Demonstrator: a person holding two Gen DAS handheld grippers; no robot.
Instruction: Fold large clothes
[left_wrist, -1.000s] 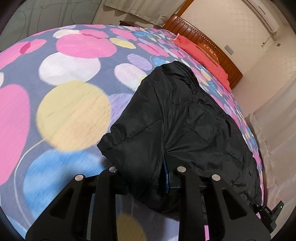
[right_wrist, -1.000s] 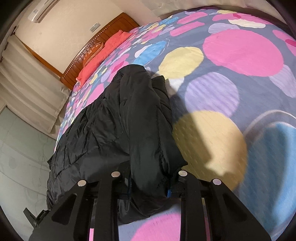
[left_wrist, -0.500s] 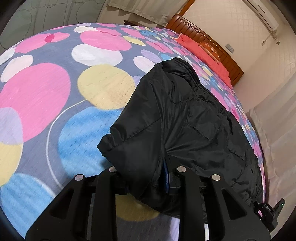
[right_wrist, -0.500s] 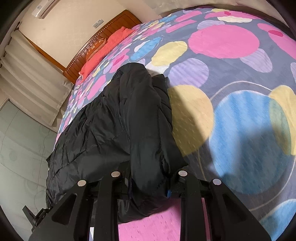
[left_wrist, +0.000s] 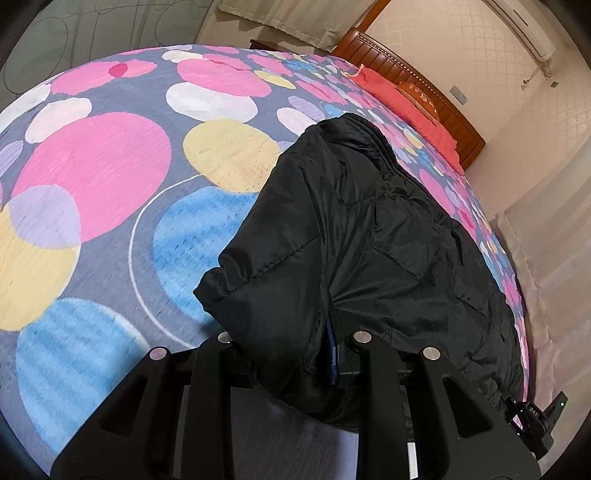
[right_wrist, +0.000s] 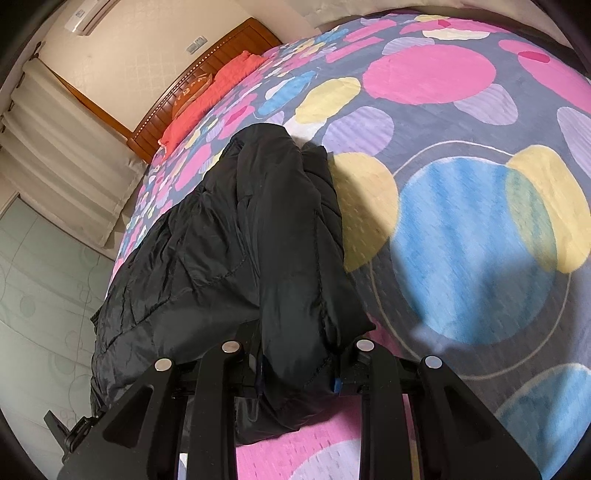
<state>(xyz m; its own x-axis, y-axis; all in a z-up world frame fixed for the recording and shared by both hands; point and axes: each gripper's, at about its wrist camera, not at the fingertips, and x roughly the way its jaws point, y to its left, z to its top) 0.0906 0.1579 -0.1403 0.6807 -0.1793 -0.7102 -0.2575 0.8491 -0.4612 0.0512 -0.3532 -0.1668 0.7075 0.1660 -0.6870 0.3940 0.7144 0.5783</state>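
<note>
A black quilted puffer jacket lies lengthwise on a bed with a grey cover of coloured circles. My left gripper is shut on the jacket's near edge, with padded fabric bulging between and over the fingers. My right gripper is shut on the same near edge of the jacket. Both hold that end a little above the cover. The far end of the jacket rests on the bed.
Red pillows and a wooden headboard stand at the far end of the bed. Pale curtains hang beside the bed. The other gripper's tip shows at the lower edge of each view.
Both grippers have pulled back along the bed with the jacket held, so the cover's circles slid away beneath. The grip on the jacket is unchanged.
</note>
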